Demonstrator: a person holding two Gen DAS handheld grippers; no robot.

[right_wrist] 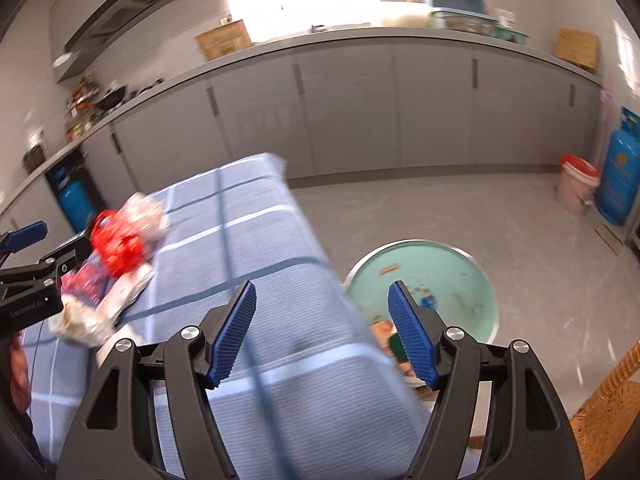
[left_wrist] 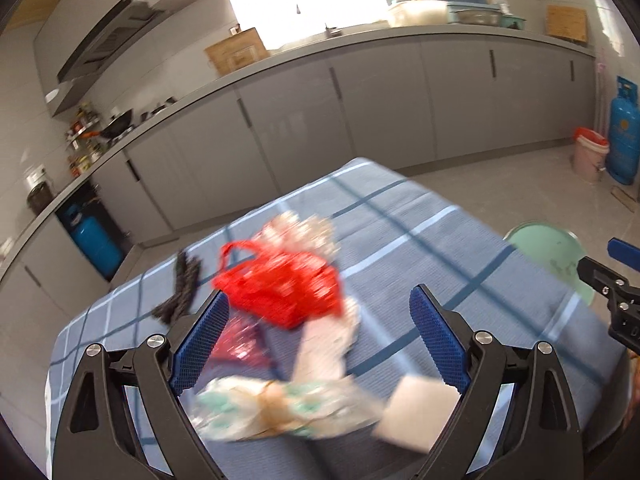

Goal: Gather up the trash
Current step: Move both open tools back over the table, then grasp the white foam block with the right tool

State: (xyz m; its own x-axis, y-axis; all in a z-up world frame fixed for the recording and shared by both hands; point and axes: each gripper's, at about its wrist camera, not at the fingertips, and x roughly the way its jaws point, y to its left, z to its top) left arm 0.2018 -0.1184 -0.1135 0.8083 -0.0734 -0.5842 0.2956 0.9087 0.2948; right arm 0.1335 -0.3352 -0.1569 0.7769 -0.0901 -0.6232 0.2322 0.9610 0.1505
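A heap of trash lies on the blue checked tablecloth (left_wrist: pixel 400 216): a red plastic bag (left_wrist: pixel 280 288), a crumpled clear wrapper (left_wrist: pixel 304 228), a tied green-and-white wrapper (left_wrist: pixel 272 404), a white slab (left_wrist: pixel 420 412) and a dark scrap (left_wrist: pixel 180 292). My left gripper (left_wrist: pixel 320 312) is open, its jaws around the near part of the heap, holding nothing. My right gripper (right_wrist: pixel 322 304) is open and empty over the table's right edge. The heap (right_wrist: pixel 116 248) lies to its left. A mint-green bin (right_wrist: pixel 424 292) stands on the floor beside the table, with scraps inside.
Grey kitchen cabinets (right_wrist: pixel 360 112) run along the back wall. A pink bucket (right_wrist: pixel 576 192) and a blue gas cylinder (right_wrist: pixel 618 176) stand at the far right. A wicker basket (right_wrist: pixel 604 424) sits at the lower right. The bin also shows in the left wrist view (left_wrist: pixel 548 252).
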